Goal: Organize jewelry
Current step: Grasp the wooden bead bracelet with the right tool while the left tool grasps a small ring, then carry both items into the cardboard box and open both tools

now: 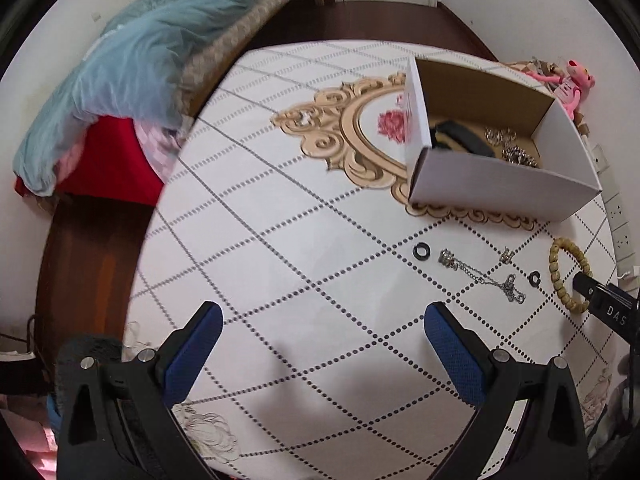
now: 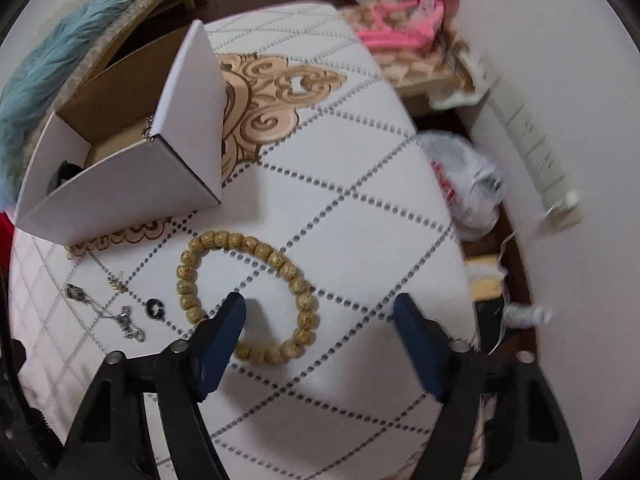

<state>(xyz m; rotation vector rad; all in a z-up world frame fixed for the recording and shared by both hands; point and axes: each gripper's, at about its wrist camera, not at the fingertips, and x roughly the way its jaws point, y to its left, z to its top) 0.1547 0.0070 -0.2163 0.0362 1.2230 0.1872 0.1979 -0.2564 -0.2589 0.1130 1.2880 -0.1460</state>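
A wooden bead bracelet (image 2: 248,292) lies on the white table; it also shows in the left wrist view (image 1: 568,276). My right gripper (image 2: 320,320) is open, low over it, its left finger (image 2: 224,332) over the bracelet's near left part. A silver chain necklace (image 1: 480,276) (image 2: 108,312), a black ring (image 1: 421,251), a second dark ring (image 1: 534,278) (image 2: 155,308) and a small silver piece (image 1: 507,257) (image 2: 116,283) lie loose. An open cardboard box (image 1: 500,184) (image 2: 132,184) holds a black item (image 1: 464,138) and silver jewelry (image 1: 508,146). My left gripper (image 1: 324,324) is open and empty over bare table.
The round table (image 1: 280,220) has a dotted diamond pattern and a gold ornament print. A bed with a blue blanket (image 1: 132,60) lies to the left. A pink toy (image 2: 416,20), a plastic bag (image 2: 464,184) and a power strip (image 2: 536,152) sit past the table's right edge.
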